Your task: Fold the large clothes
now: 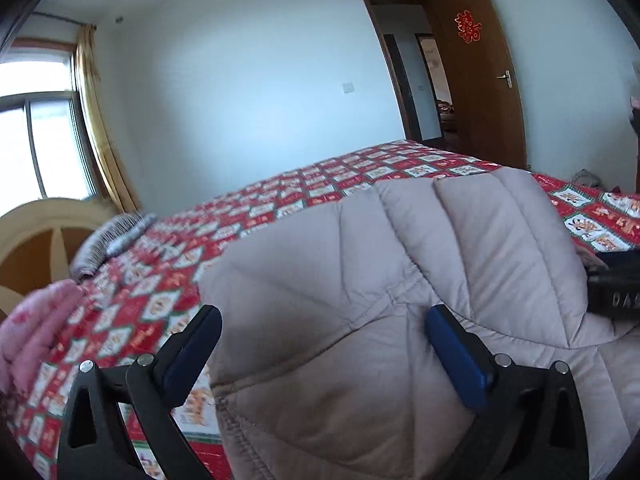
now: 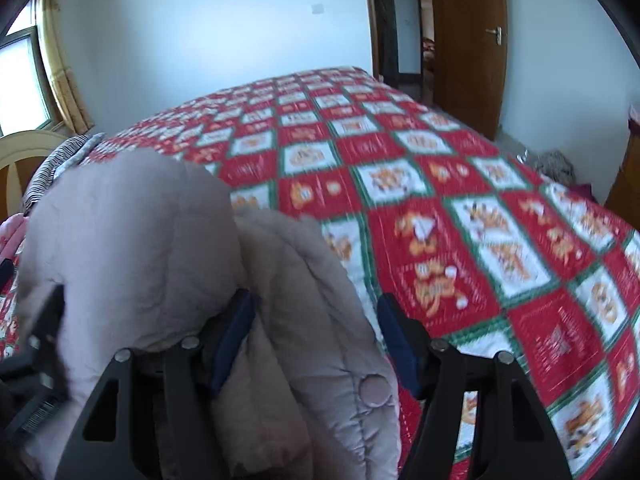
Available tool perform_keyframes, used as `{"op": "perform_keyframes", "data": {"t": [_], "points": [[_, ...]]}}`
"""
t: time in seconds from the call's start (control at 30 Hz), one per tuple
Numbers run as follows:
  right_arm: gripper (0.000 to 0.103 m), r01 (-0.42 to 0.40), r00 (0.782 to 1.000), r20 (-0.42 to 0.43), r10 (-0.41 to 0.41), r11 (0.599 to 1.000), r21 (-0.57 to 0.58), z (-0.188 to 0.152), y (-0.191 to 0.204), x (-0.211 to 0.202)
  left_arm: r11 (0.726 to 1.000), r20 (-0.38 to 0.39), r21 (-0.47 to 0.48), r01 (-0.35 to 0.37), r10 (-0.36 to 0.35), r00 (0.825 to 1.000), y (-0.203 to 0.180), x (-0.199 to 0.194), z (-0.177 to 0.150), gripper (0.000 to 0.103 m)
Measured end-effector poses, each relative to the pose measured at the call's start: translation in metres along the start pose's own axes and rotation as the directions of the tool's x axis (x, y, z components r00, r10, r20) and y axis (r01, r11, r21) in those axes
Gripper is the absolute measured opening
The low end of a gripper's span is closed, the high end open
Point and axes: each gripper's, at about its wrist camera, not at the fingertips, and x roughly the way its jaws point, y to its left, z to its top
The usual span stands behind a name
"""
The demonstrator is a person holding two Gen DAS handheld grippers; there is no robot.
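Left wrist view, bed: the red-and-white patterned bedspread (image 1: pixel 304 192) covers the whole bed and lies flat; a wide stretch beyond the garment is bare.
Jacket: a beige quilted jacket (image 1: pixel 400 280) lies bunched at the near edge of the bed, puffy and partly doubled over itself.
Step in hand: probably mid-fold, with one hand letting go and the other taking a fresh hold.
Left gripper (image 1: pixel 324 344): jaws spread wide, the jacket's near edge between them, pads not pressing it.
Right gripper (image 2: pixel 316 340): jaws partly drawn in around a rolled, quilted edge with a snap button (image 2: pixel 374 390); whether the pads bite the cloth I cannot tell.
Next move: likely a firm hold on that edge, then carrying it across.
Edges: the bed's near edge runs just under both grippers.
Side clutter: pink bedding (image 1: pixel 36 340) and a striped pillow (image 1: pixel 116 236) on the left.
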Motion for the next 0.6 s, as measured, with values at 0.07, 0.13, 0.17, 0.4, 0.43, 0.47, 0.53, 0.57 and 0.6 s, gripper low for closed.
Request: {"op": "perform_keyframes", "data": {"t": [0.07,0.13,0.17,0.4,0.43,0.47,0.53,0.57,0.6], "points": [[0.067,-0.008,1.0,-0.02,0.008,1.0,0.018,-0.005,-0.007,0.008,1.0,-0.013,0.015,0.004,-0.004,1.0,-0.007,0.003,-0.002,0.102],[0.067,-0.011,0.999,-0.033,0.012,1.0,0.022,-0.006,-0.009,0.014,1.0,-0.021,0.019,0.008,-0.008,1.0,-0.012,0.003,-0.005,0.102],[0.067,-0.01,0.999,-0.035,0.011,1.0,0.021,-0.008,-0.01,0.014,1.0,-0.03,0.012,0.016,-0.015,0.999,-0.013,0.006,-0.007,0.102],[0.068,-0.018,0.998,-0.056,0.02,0.999,0.036,-0.014,-0.01,0.026,0.998,-0.067,-0.038,0.055,-0.058,0.996,-0.009,0.016,-0.013,0.102],[0.068,-0.018,0.998,-0.059,0.02,0.999,0.038,-0.015,-0.01,0.027,0.997,-0.073,-0.043,0.06,-0.063,0.995,-0.009,0.017,-0.014,0.102],[0.069,-0.018,0.998,-0.063,0.021,0.999,0.041,-0.015,-0.01,0.029,0.997,-0.078,-0.048,0.065,-0.068,0.995,-0.008,0.019,-0.016,0.102],[0.07,-0.021,0.997,-0.074,0.024,0.999,0.047,-0.016,-0.011,0.032,0.996,-0.089,-0.056,0.075,-0.079,0.993,-0.006,0.022,-0.017,0.102],[0.07,-0.025,0.996,-0.083,0.03,0.998,0.051,-0.016,-0.011,0.033,0.995,-0.095,-0.062,0.081,-0.086,0.992,-0.006,0.024,-0.018,0.102],[0.071,-0.028,0.995,-0.091,0.033,0.998,0.055,-0.017,-0.012,0.035,0.994,-0.099,-0.064,0.084,-0.09,0.991,-0.005,0.024,-0.019,0.102]]}}
